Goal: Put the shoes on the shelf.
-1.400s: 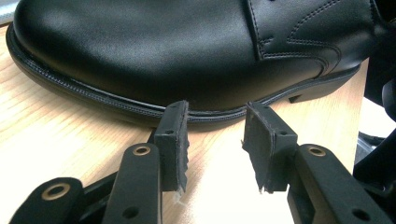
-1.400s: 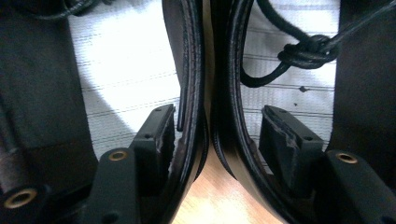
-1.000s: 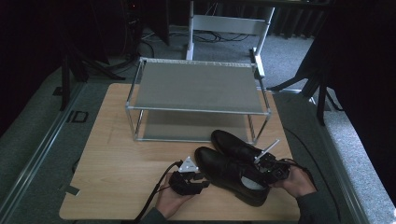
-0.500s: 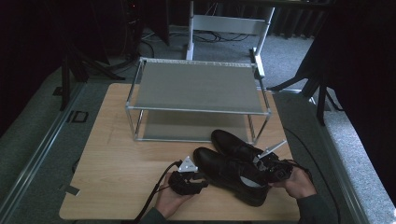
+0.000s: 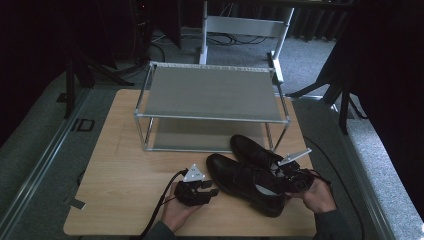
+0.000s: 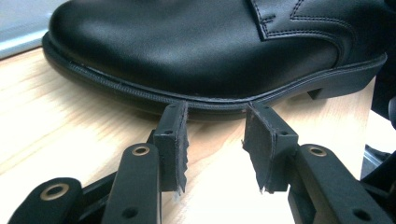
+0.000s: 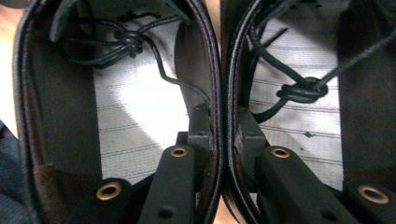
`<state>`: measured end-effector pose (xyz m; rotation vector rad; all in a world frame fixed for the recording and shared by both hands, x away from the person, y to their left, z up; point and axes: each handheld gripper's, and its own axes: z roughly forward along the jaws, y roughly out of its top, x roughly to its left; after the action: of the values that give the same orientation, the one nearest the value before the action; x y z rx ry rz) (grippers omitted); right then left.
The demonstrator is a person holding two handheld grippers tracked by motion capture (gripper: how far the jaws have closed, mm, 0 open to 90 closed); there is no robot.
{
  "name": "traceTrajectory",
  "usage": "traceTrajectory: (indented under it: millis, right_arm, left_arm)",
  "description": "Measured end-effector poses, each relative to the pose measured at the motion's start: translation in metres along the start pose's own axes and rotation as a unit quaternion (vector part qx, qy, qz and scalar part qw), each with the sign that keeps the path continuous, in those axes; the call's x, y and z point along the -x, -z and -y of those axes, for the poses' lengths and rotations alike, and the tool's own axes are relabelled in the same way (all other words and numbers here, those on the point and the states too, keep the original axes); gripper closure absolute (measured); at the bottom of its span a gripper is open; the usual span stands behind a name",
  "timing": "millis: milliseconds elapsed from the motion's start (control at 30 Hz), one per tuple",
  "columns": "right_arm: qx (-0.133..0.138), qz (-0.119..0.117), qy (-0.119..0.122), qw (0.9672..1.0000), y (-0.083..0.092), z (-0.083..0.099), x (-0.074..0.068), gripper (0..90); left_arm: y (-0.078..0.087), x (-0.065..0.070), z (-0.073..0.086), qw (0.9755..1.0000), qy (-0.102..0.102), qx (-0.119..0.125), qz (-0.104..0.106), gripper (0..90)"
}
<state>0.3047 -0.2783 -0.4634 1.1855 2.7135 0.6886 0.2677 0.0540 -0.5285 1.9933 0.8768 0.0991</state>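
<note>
Two black leather lace-up shoes lie side by side at the table's front right, the near shoe [image 5: 240, 177] and the far shoe [image 5: 252, 149]. My right gripper [image 5: 282, 175] is at their heel ends. In the right gripper view its jaws [image 7: 219, 121] have just been closing: one is inside the left-hand shoe [image 7: 126, 116] and one inside the right-hand shoe [image 7: 299, 56], pinching their adjoining walls together. My left gripper [image 5: 214, 187] rests beside the near shoe's toe. It stands open [image 6: 215, 109] with nothing between the jaws, its tips close to the sole edge of the shoe [image 6: 187, 42].
A metal two-shelf rack [image 5: 212, 92] stands at the back of the wooden table [image 5: 130, 170], both shelves bare. The far shoe's toe lies close to the rack's front right leg. A white frame and cables are on the floor behind the table.
The right gripper's grey plate has shifted slightly to the right. The shoes and the left gripper keep their places.
</note>
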Motion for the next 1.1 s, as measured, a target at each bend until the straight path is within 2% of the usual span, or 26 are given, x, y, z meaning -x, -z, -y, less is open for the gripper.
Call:
traceTrajectory:
  millis: [567, 967, 1100]
  right_arm:
    - [0.044, -0.007, -0.012, 0.9989, -0.003, -0.032, -0.003, 80.6]
    - [0.056, -0.015, -0.02, 0.9981, -0.011, -0.053, -0.006, 80.5]
    - [0.058, -0.009, -0.016, 0.9982, -0.013, -0.058, -0.008, 80.5]
  left_arm:
    - [0.015, -0.015, 0.001, 0.9996, 0.016, 0.012, -0.02, 59.6]
    - [0.018, -0.022, 0.001, 0.999, 0.026, 0.016, -0.031, 59.3]
    - [0.019, -0.023, 0.001, 0.9989, 0.028, 0.017, -0.033, 59.4]
